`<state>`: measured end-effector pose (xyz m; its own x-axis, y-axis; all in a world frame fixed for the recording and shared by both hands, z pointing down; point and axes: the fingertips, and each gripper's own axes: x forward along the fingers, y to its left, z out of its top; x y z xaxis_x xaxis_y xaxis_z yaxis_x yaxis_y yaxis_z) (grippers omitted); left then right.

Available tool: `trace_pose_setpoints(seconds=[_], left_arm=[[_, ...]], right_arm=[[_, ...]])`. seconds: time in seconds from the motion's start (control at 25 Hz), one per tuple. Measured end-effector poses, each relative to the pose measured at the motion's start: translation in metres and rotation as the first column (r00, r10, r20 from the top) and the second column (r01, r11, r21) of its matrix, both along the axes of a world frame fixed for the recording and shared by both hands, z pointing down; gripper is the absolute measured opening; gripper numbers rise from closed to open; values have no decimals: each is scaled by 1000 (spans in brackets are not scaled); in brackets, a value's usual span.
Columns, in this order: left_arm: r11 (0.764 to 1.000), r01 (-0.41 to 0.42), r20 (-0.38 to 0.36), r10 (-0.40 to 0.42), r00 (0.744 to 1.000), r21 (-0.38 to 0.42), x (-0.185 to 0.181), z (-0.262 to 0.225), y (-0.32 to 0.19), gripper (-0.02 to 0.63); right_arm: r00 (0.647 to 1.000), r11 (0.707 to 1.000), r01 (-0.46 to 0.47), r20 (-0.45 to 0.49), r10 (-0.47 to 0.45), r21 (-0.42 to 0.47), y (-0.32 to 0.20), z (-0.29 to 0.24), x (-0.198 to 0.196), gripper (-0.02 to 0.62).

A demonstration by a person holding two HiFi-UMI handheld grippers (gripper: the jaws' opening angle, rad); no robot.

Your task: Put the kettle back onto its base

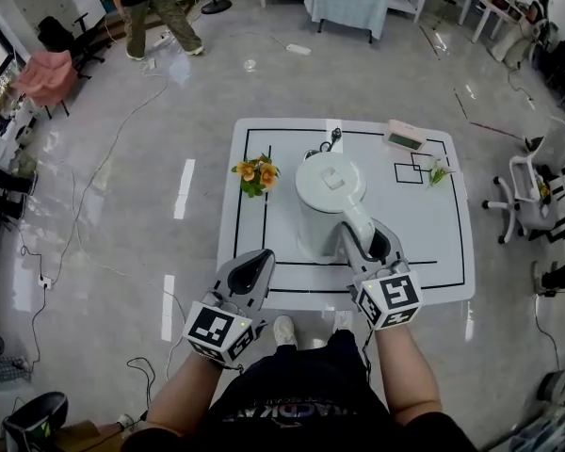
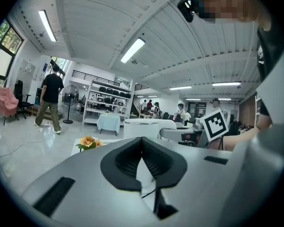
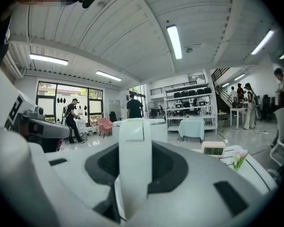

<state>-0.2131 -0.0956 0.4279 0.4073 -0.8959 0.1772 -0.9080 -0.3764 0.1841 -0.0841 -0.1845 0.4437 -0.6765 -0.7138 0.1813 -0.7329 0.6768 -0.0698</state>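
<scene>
A: Item one, kettle (image 1: 328, 196): middle of worktop (image 1: 433, 243); handle (image 1: 350, 222) at five o'clock, clamped in right claw (image 1: 369, 245); left claw (image 1: 252, 264) closed tight, empty.
B: Progress?
A: No base seen, perhaps under the kettle; seating unconfirmed; release outstanding.
B: Views?
A: Head view gives layout, flowers (image 1: 256, 172) at nine o'clock; right gripper view alone shows the grip on the handle (image 3: 135, 160).

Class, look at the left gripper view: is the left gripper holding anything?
No, the left gripper has its jaws together with nothing between them, and the kettle stands beyond it.
</scene>
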Motion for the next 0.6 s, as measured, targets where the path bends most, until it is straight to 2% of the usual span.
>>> trace_pose_setpoints(seconds=[0.6], left_arm=[[999,-47,-15,46,999,-26,-1,19,12,5]], right_arm=[[999,998,-18,40,15,68,22,5,2,126]])
